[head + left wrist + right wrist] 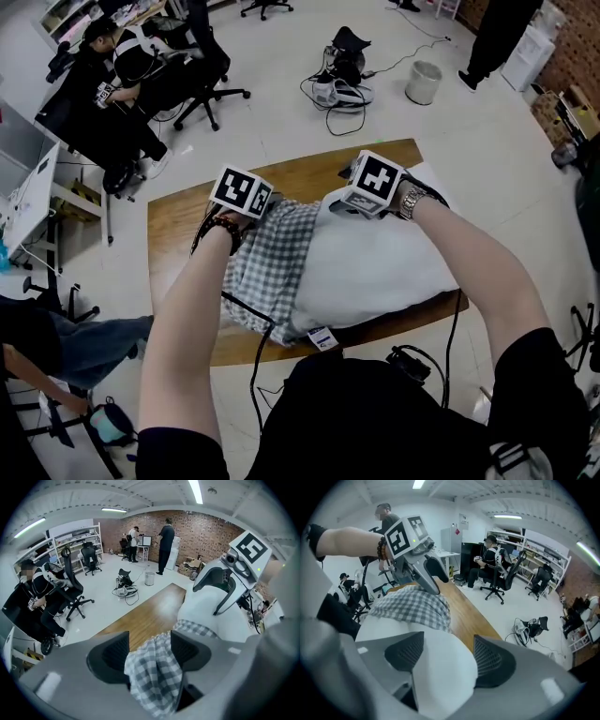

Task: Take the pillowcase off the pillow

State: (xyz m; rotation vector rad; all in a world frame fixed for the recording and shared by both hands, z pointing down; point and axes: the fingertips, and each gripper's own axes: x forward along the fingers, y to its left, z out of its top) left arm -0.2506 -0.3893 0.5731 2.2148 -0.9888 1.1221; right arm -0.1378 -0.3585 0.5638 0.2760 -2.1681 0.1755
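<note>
Pillowcase [267,258], in grey-and-white check, lies bunched over the left end of the pillow [375,272], about the middle of the table [178,230], with bare wood to its left. 1 fold of it stands between the jaws of the left gripper [150,653], which sits on the cloth toward the table's far edge. Those jaws stand apart, and the check lies loose between the 2 pads, not pinched. Right of the check, the white pillow lies bare over the table's right half, reaching the right end and the near edge, where a small label [322,337] shows. The right gripper [445,658] sits on the pillow's far side, near the left one. Its jaws are spread wide, with a bulge of white pillow in the gap, unclamped.
</note>
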